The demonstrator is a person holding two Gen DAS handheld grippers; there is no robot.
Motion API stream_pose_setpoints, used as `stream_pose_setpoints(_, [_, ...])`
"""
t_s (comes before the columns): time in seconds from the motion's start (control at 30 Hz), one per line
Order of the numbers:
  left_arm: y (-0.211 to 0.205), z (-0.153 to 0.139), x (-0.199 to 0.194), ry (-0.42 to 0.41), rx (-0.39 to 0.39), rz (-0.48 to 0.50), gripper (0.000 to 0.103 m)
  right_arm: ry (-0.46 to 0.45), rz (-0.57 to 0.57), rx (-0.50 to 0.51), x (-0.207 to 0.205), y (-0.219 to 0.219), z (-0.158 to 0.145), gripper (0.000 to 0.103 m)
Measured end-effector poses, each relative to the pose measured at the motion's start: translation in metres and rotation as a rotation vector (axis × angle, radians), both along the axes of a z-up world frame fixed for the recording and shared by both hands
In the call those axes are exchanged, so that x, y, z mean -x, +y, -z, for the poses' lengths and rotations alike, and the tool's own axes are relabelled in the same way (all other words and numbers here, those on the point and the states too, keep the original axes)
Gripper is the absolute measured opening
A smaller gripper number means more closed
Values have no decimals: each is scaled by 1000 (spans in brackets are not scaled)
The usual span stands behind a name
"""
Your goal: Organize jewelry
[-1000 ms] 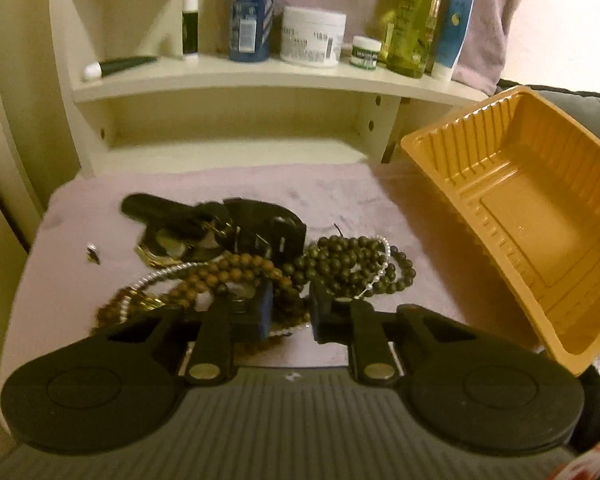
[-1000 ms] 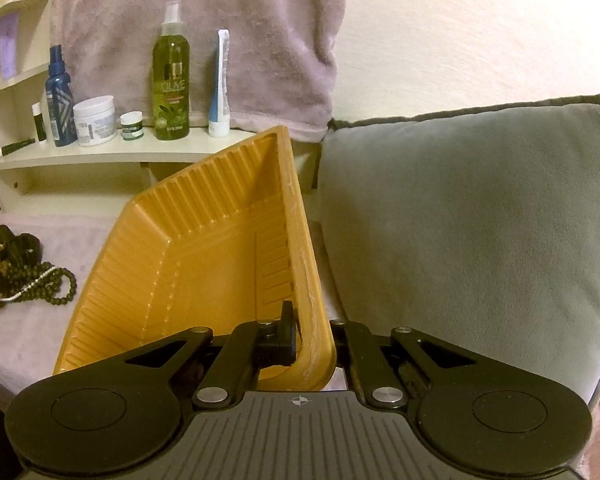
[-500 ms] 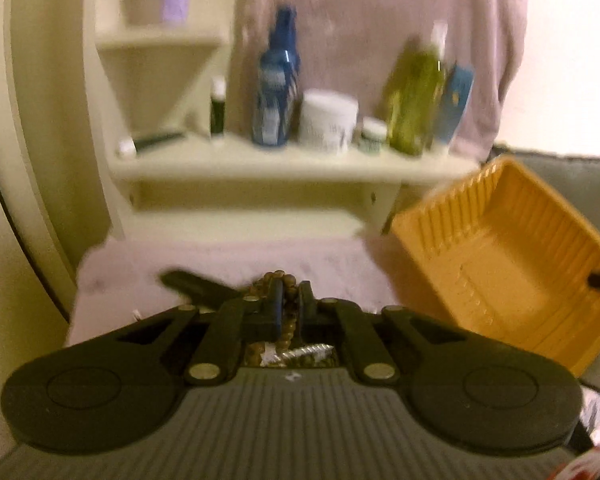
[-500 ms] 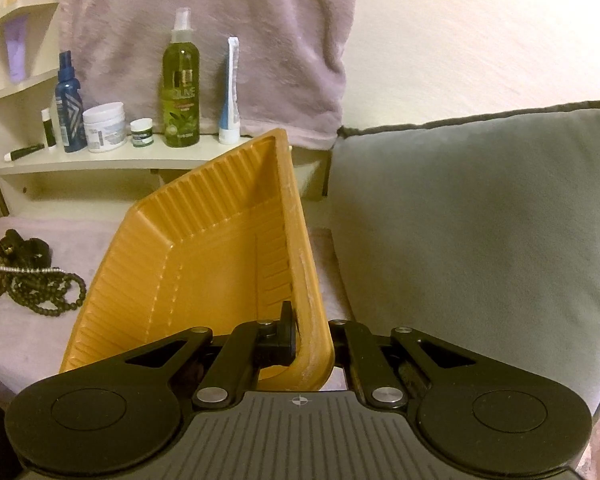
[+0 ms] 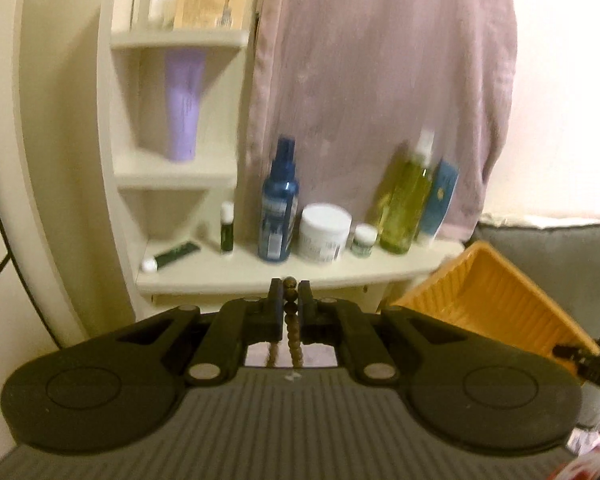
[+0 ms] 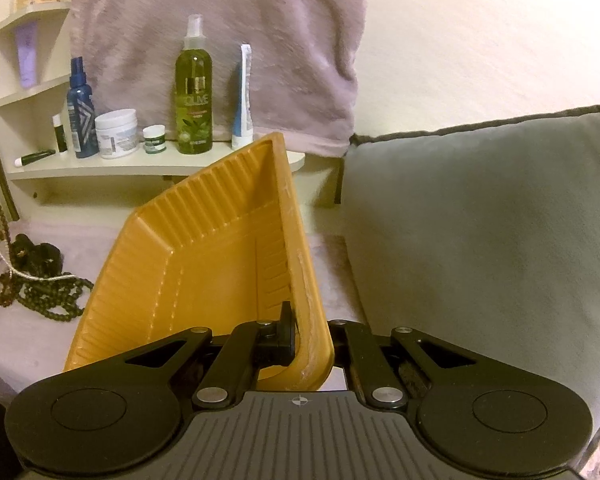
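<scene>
Left gripper [image 5: 290,294] pinching brown bead string [image 5: 291,312]; right gripper [image 6: 306,330] clamping orange tray [image 6: 204,264] rim; risk: dangling beads snagging, slipping free.

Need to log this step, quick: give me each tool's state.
Left tool: shut on the beads, which hang below it.
Right tool: shut on the rim of the tray, holding it tilted.

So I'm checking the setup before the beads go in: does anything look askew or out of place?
Yes. The orange tray is tipped up on edge rather than flat, its rim clamped in the right gripper. On the shelf, one small dark tube lies on its side while the other bottles stand. The remaining jewelry sits in a tangled heap.
</scene>
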State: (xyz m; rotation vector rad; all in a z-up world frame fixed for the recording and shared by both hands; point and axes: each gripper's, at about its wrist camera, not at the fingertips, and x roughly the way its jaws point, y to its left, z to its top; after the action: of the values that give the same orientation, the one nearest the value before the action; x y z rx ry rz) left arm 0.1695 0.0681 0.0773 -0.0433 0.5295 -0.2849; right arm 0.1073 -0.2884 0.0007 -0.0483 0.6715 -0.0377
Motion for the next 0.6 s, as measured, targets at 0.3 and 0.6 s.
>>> stream_pose_setpoints(0.3, [-13, -20, -5, -44, -4, 22, 5, -4, -5, -5, 1, 1, 1, 5])
stream_pose_setpoints(0.6, [-25, -37, -9, -74, -6, 47, 5, -14, -9, -9, 1, 2, 0, 6])
